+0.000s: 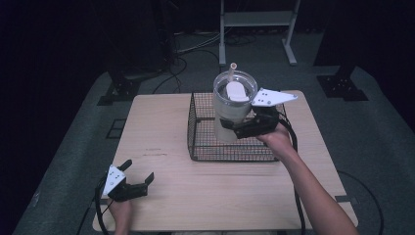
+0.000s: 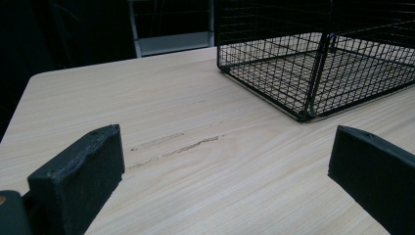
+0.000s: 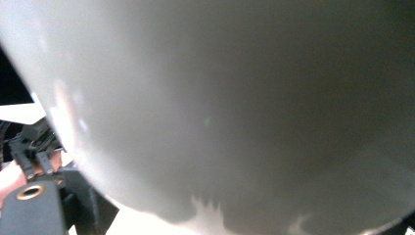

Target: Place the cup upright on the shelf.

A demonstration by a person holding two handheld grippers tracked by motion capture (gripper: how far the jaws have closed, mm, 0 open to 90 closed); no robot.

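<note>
- Over the wire basket [image 1: 195, 128], your right gripper [image 1: 234, 129] has its jaws clamped around the white tumbler [image 1: 228, 115].
- Your left gripper [image 1: 138, 176] rests on the bench [image 1: 161, 132], jaws wide.

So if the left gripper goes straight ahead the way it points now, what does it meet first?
Probably the near corner of the wire basket. Before it lies only bare table ahead of the left gripper, though depth is unclear.
</note>
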